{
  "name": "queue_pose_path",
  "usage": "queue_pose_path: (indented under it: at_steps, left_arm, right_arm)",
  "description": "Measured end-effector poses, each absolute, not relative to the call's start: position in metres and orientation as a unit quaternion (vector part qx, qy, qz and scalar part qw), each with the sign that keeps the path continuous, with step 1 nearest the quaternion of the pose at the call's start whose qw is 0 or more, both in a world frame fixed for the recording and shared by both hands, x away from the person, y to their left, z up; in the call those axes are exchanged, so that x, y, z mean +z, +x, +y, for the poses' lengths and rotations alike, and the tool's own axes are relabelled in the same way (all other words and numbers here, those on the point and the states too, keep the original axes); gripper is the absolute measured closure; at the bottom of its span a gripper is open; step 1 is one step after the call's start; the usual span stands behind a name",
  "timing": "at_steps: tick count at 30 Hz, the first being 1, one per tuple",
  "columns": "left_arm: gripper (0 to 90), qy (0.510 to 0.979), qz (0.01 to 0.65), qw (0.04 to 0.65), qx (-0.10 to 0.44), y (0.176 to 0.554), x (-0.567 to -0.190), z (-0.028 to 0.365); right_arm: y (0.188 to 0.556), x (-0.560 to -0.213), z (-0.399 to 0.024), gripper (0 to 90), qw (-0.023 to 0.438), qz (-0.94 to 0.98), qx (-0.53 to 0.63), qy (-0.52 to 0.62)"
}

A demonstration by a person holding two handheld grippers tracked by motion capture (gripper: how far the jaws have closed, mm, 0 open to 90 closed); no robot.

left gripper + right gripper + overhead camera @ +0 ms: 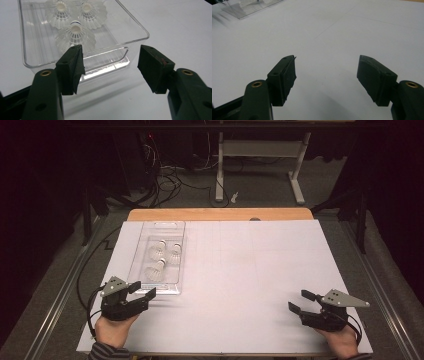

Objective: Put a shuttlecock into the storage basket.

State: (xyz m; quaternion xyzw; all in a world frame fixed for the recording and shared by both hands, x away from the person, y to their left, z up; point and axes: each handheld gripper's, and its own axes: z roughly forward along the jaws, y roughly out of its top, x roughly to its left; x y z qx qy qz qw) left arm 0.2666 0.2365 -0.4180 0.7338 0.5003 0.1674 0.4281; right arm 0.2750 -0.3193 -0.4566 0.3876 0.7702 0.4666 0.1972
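A clear plastic tray (176, 232) lies on the left half of the white table sheet and holds three white shuttlecocks (161, 260). My left gripper (142, 289) stands open just short of the tray's near end. In the left gripper view the tray's near wall (105, 56) sits between the jaws and the shuttlecocks (75, 32) stand upright behind it, cork ends up. My left gripper (111, 66) holds nothing. My right gripper (300, 301) is open near the table's front right, over bare sheet. In the right gripper view my right gripper (327, 75) is empty, with the tray's corner (249, 8) far off.
The white sheet (260, 265) covers a wooden table whose far edge (220, 214) shows. Beyond it on the floor are tangled cables (165, 180) and the white legs of another table (295, 175). A cable trails from my left gripper off the table's left side.
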Motion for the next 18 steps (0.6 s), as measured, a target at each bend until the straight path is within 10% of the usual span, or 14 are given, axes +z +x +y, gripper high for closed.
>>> queue_pose_path:
  at_steps: [18]
  left_arm:
    - [37.5,0.736,0.495,0.437,0.151,0.267,-0.431,0.235]
  right_arm:
    - [0.275,-0.457,-0.319,31.9,0.197,0.773,0.465,0.385]
